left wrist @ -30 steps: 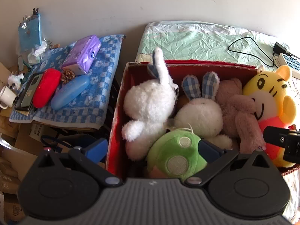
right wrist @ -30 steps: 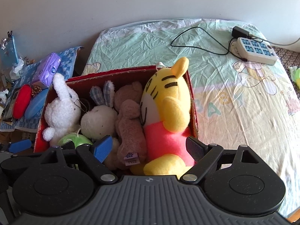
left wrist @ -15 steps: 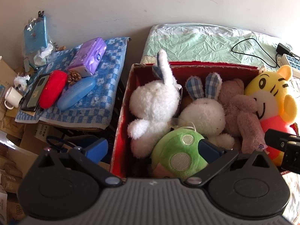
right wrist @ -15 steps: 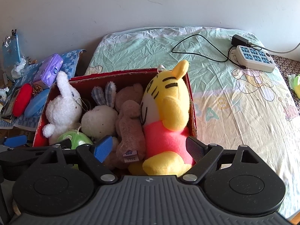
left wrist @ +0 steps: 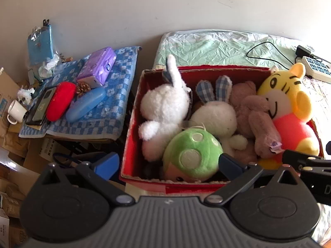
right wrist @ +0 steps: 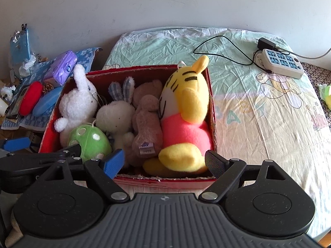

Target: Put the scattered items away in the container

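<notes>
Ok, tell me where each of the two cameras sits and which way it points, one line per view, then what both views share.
Left wrist: on the left gripper, near the left front of the red box, facing the wall; own open fingers show, and the right gripper's finger at the right edge.
Right wrist: on the right gripper, near the box's right front, facing the bed; own open fingers show, and the left gripper at the left edge.
Shared: the box of plush toys, including the yellow tiger.
</notes>
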`<state>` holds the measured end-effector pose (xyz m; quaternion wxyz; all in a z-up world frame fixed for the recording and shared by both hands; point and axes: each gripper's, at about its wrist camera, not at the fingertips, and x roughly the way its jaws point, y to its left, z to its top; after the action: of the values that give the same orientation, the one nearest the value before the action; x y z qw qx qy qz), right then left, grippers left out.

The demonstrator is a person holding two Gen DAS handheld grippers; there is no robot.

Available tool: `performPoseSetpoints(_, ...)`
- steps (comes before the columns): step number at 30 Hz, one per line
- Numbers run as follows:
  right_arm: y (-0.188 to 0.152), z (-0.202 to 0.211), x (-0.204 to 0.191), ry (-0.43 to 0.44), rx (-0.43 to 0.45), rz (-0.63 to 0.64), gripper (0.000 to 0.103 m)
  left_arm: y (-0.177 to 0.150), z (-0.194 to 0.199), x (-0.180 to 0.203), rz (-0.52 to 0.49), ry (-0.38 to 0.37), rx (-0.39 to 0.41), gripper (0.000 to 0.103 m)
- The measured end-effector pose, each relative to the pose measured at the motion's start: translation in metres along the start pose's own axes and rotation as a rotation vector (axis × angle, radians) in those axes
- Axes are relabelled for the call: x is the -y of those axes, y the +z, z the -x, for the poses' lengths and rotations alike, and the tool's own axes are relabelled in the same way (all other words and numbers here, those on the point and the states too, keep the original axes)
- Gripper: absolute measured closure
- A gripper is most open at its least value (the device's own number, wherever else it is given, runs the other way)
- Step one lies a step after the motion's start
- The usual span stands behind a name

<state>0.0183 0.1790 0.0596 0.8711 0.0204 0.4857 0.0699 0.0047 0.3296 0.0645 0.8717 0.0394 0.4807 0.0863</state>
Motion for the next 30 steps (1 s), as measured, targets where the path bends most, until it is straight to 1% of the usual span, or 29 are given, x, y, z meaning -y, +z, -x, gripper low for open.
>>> performPoseSetpoints(6, -0.010, 0.005, 0.005, -0.006, 0.002, 0.013, 0.016, -0.009, 0.004, 0.008, -0.001, 0.007, -0.009, 0.001)
performPoseSetpoints(10, -0.014, 0.009, 0.015, -0.017, 0.008, -0.009, 0.016, -0.013, 0.007, 0.014, -0.003, 0.010, -0.003, 0.001)
performPoseSetpoints(16, -0.018, 0.016, 0.037, -0.053, 0.018, -0.056, 0.016, -0.013, 0.013, 0.033, -0.023, -0.014, 0.006, 0.001)
performPoseSetpoints(21, -0.018, 0.022, 0.049, -0.056, 0.029, -0.071, 0.016, -0.010, 0.016, 0.046, -0.031, -0.021, 0.013, 0.001)
performPoseSetpoints(25, -0.012, 0.024, 0.051, -0.044, 0.050, -0.073, 0.016, -0.006, 0.016, 0.046, -0.019, -0.004, 0.020, 0.001)
performPoseSetpoints(30, -0.004, 0.022, 0.040, -0.020, 0.068, -0.049, 0.016, -0.001, 0.012, 0.035, 0.020, 0.022, 0.018, 0.001)
